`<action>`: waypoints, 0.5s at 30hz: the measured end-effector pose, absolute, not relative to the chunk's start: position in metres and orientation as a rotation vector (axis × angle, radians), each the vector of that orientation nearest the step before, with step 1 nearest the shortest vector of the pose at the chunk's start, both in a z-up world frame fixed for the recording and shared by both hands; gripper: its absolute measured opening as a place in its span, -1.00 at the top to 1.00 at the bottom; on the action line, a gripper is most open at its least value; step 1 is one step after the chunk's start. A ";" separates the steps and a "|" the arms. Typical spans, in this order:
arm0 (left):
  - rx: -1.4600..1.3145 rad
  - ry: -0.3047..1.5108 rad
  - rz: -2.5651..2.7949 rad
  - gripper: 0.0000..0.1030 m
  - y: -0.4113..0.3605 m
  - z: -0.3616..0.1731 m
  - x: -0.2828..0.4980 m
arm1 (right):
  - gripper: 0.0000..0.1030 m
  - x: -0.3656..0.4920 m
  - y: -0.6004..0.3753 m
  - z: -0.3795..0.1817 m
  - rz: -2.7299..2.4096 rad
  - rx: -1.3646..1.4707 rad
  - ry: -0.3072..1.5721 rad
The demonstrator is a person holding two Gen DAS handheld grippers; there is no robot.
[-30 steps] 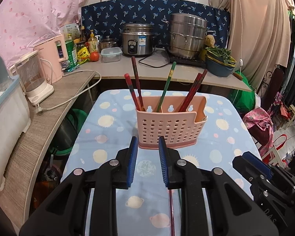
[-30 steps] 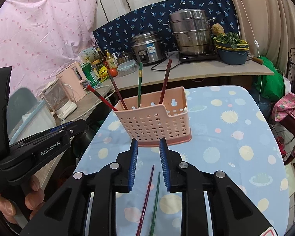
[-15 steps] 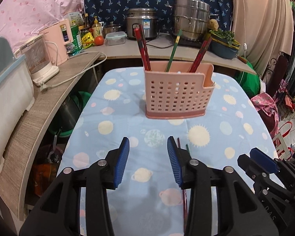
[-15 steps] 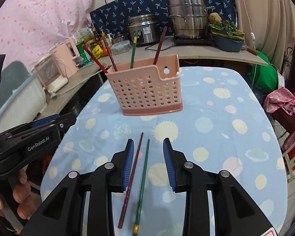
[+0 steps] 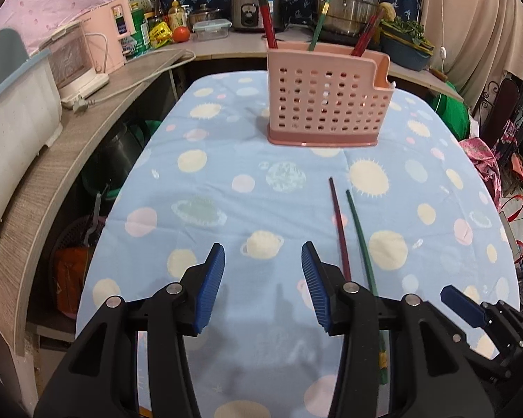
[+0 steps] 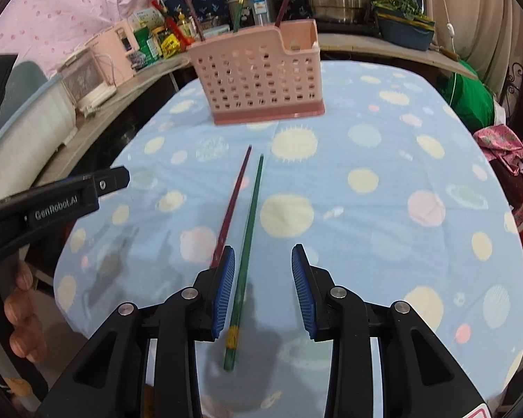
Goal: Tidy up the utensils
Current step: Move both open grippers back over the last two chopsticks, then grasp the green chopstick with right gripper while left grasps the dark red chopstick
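The table's cloth [image 5: 226, 209] is soft matt fabric, pale blue with printed planets and a few creases. The pink utensil caddy [image 5: 326, 104] at the far end looks like smooth perforated plastic, a bit glossy along its base. The dark red chopstick [image 6: 232, 202] and the green chopstick [image 6: 249, 230] have a lacquered sheen. Both grippers are matt black plastic with ribbed blue pads [image 6: 225, 292] that look rubbery. Far back, the steamer pot [image 5: 347, 0] is shiny brushed metal, and the left counter [image 5: 52, 160] is grey wood-grain.
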State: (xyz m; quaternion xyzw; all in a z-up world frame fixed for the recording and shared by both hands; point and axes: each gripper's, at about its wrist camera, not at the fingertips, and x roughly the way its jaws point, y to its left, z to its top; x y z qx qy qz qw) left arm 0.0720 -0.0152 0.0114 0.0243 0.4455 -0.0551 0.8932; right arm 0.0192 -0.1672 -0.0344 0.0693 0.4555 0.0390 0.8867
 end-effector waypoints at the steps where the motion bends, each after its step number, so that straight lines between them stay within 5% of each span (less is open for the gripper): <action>1: 0.054 0.935 -0.111 0.15 -0.015 0.007 0.070 | 0.35 0.017 -0.166 -0.039 0.085 0.146 0.959; 15: 0.062 0.990 -0.107 0.03 -0.012 -0.018 0.054 | 0.35 0.004 -0.141 -0.072 0.122 0.093 1.030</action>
